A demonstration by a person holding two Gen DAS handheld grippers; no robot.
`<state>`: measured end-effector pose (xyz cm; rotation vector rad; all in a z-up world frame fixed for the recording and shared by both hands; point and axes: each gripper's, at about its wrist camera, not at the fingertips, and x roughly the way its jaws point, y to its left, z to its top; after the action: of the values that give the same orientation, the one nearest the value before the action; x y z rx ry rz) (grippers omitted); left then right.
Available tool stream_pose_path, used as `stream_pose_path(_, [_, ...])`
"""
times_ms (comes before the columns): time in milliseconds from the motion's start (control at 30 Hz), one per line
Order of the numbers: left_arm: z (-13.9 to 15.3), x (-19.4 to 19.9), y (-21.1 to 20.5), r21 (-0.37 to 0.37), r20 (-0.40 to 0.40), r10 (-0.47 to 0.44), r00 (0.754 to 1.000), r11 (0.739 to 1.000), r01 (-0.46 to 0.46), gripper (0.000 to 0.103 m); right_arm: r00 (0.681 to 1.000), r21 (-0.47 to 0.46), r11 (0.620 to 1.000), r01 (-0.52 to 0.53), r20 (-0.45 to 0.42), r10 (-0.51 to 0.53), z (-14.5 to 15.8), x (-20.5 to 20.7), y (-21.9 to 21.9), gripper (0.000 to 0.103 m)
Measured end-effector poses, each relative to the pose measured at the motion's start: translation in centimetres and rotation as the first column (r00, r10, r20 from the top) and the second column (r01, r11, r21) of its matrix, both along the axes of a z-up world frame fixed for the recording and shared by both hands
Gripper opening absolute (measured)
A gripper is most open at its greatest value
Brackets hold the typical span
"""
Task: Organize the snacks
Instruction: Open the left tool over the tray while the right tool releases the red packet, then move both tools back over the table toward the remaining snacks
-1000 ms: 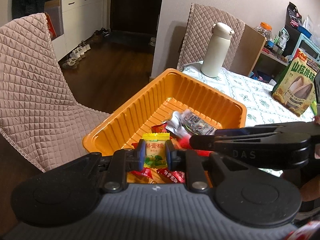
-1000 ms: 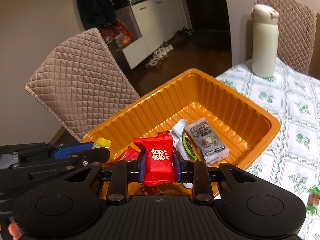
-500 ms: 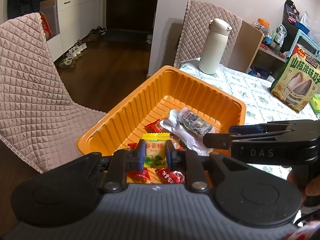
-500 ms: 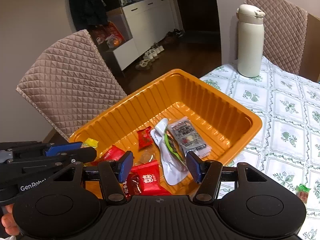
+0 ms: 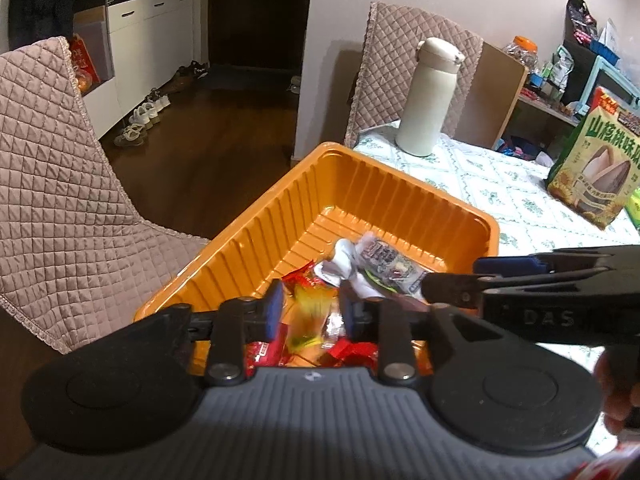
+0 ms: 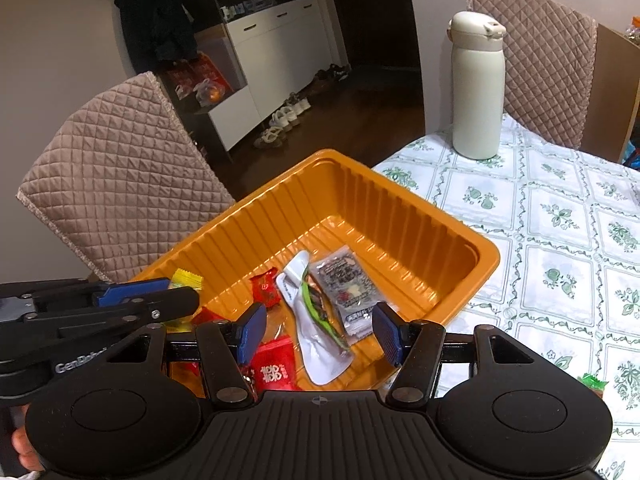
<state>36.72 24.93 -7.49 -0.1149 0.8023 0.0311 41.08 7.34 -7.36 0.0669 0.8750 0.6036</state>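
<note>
From here I see both my left tongs (image 5: 308,314) and right tongs (image 6: 318,332) spread over the orange tray (image 6: 420,216) of snacks (image 6: 344,280) on the flowered tablecloth (image 6: 560,240), thermos (image 6: 476,88) and quilted chairs (image 6: 120,176) behind it.

light: warm indoor, dim doorway | blur: yellow candy (image 5: 310,316) smeared | edges: fisheye bending, dark corners

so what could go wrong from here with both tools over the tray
1. The orange tray sits at the table's corner, its far side over the edge; a knock from either tool could tip it toward the floor.
2. The yellow candy, blurred between the left tool's parted fingers, may bounce out.
3. The left tool and the right tool are close together and could bump.
</note>
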Motion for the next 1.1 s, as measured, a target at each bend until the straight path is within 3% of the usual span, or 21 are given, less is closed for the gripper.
stream_pose_path(233, [-0.2,-1.3,0.4,-0.004,-0.035,0.006,0.999,1.0,-0.006,0.034,1.0,-0.002,1.0,-0.015,-0.003,0.015,0.0,-0.6,-0.2,0.059])
stream_pose_path(567, [1.6,-4.0,0.1,-0.022,-0.024,0.01,1.0,1.0,-0.011,0.034,0.999,-0.01,0.999,-0.036,0.017,0.036,0.5,-2.0,-0.8,0.059])
stream_pose_path(1100, [3.4,-8.6,-3.0,-0.044,-0.021,-0.01,1.0,0.999,0.009,0.035,1.0,0.032,0.999,-0.008,0.025,0.008,2.0,-6.3,-4.2,0.063])
